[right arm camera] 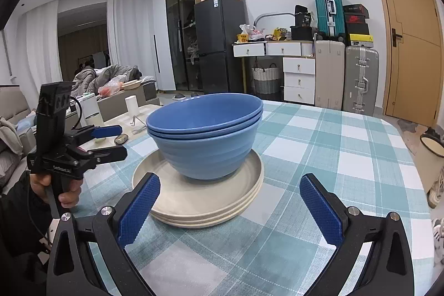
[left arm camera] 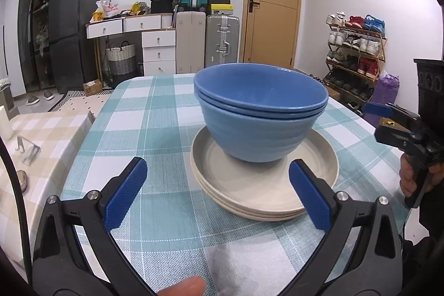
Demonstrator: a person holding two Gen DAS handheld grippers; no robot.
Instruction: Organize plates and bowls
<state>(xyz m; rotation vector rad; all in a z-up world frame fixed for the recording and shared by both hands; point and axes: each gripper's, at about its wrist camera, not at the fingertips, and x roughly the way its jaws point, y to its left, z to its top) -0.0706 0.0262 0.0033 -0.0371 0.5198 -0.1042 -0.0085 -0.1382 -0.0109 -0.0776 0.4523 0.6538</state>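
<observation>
A nested stack of blue bowls [left arm camera: 260, 113] [right arm camera: 205, 135] stands on a stack of beige plates [left arm camera: 263, 196] [right arm camera: 199, 201] in the middle of the checked table. My left gripper [left arm camera: 217, 185] is open and empty, just short of the plates, with its right pad next to their near rim. My right gripper [right arm camera: 230, 199] is open and empty on the other side, its left pad close to the plates' rim. Each gripper shows in the other's view: the right one [left arm camera: 388, 124] and the left one [right arm camera: 111, 139], both open.
The teal checked tablecloth [left arm camera: 155, 113] [right arm camera: 319, 146] covers the table. A lower table with a beige checked cloth [left arm camera: 41, 135] stands to the left, with a small metal stand [left arm camera: 27, 151] and a white cup [right arm camera: 132, 106]. Suitcases, drawers and a shoe rack [left arm camera: 355, 54] stand behind.
</observation>
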